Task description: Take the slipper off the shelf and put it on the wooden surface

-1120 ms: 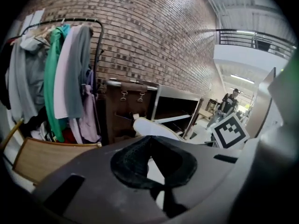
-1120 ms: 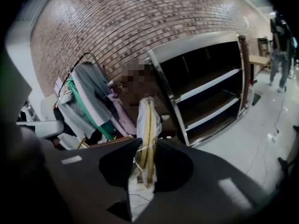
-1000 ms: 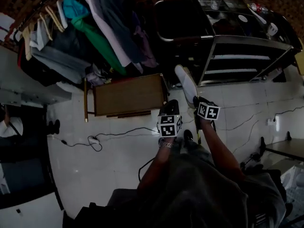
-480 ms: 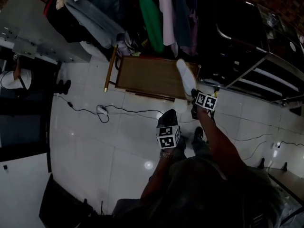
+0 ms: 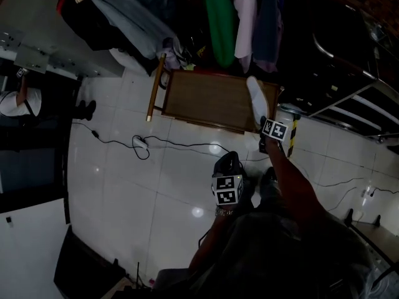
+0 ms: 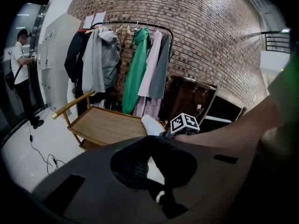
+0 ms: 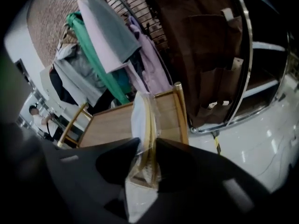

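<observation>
A white slipper [image 5: 255, 98] in a clear wrapper stands on edge at the right end of the wooden surface [image 5: 206, 98], a low slatted bench. My right gripper [image 5: 263, 121] grips its near end. In the right gripper view the slipper [image 7: 140, 118] sits between both jaws of the right gripper [image 7: 147, 148], which are opening while the pads still touch it, over the bench [image 7: 110, 127]. My left gripper [image 5: 225, 164] hangs lower over the tiled floor, shut and holding nothing. Its own view shows the left gripper [image 6: 149, 141] pointing at the bench [image 6: 103, 125] and slipper [image 6: 152, 124].
Garments hang on a rail [image 5: 224, 17] right behind the bench. A dark metal shelf unit [image 5: 349, 61] stands to the right, with a brown hanging bag [image 7: 205, 55] beside it. A cable [image 5: 137, 143] lies on the floor. A person [image 5: 15, 101] stands at far left.
My right gripper has carried the slipper away from the shelf unit to the bench's right end. The head view has turned toward the bench. The left gripper has stayed low.
</observation>
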Tool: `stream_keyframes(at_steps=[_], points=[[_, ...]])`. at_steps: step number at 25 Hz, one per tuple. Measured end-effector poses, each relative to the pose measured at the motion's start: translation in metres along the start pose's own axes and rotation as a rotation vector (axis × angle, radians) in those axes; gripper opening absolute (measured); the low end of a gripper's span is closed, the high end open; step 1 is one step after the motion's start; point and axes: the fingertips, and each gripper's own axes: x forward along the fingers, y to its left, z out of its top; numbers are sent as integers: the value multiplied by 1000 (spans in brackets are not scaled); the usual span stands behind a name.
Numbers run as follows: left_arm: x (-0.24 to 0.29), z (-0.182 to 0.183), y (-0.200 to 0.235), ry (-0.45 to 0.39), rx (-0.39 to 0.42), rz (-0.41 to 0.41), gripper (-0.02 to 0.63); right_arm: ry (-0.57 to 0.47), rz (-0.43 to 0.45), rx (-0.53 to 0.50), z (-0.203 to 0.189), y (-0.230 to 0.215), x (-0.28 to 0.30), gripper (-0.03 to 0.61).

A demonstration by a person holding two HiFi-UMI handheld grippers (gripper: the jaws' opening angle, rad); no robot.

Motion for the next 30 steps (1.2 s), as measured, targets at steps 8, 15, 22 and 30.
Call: stream_keyframes(at_steps=[8,15,22,30], points=[[2,25,26,-9,17,-1,5,50,-85,-145,-10,16,-12,347],[18,71,-26,-34,89,-142,5,-123,61,-109,38,42,-132,73],[37,106,-97,-8,170,-244,5,-10,96,-277,33,81,-208,5],[27,112,-131,33,121,-197,51,-35,135,-408,55,98,-240,0]])
